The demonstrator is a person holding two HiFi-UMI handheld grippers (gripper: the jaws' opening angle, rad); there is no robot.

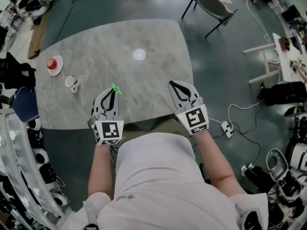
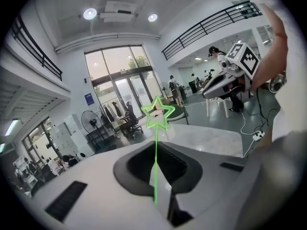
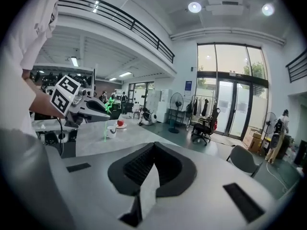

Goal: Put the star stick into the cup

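Observation:
A green star stick stands upright between the jaws of my left gripper, which is shut on its thin stem. In the left gripper view the star stick's outline head rises above the closed left gripper. The white cup stands on the table to the left of that gripper, a short way off. My right gripper hovers over the table's near right part, shut with nothing in it. The right gripper view shows the right gripper closed, with the cup and the star stick far to the left.
A red apple on a small plate sits just beyond the cup. The grey marble table has a bright light spot at its middle. A chair stands behind the table, with cables and a power strip on the floor at right.

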